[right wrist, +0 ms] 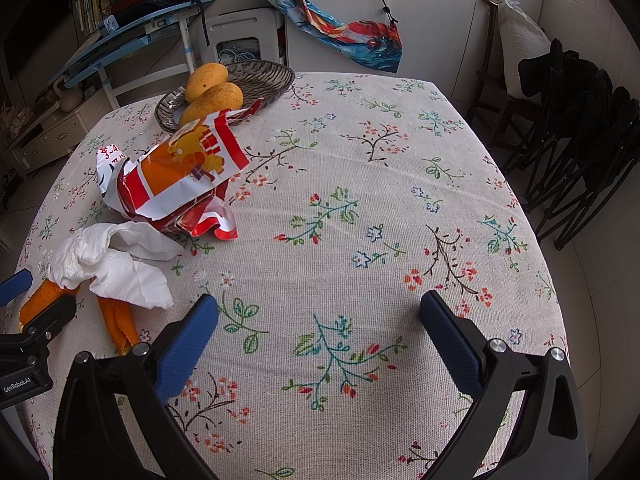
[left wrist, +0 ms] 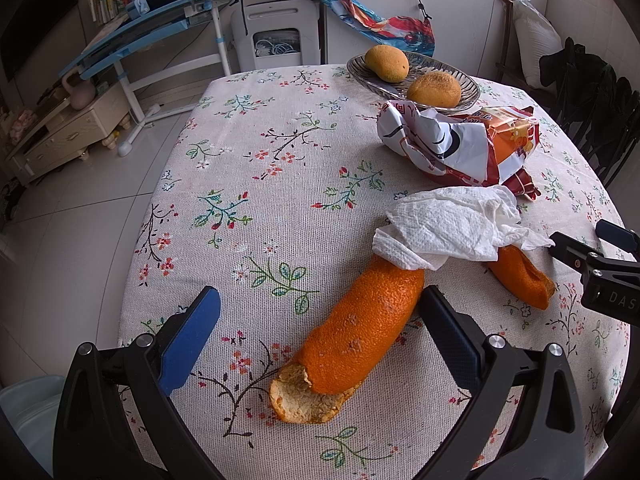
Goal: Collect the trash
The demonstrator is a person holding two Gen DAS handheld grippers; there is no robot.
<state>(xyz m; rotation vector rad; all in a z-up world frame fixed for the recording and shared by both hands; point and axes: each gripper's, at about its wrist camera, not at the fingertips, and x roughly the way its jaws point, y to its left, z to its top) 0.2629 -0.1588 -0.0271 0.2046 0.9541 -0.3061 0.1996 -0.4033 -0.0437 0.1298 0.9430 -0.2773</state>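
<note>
Left gripper (left wrist: 320, 320) straddles the peel (left wrist: 360, 328), fingers apart; next, squeeze. Right gripper (right wrist: 320, 320) waits, fingers apart.

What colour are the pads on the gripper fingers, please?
Blue pads on black frames, clearest in the right wrist view.

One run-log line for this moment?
left gripper: open, around large orange peel | right gripper: open, empty | tissue, snack bag: on table

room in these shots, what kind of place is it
Probably a home dining or living room: a table under a floral cloth, a fruit tray, and a child's desk with books against the wall.
</note>
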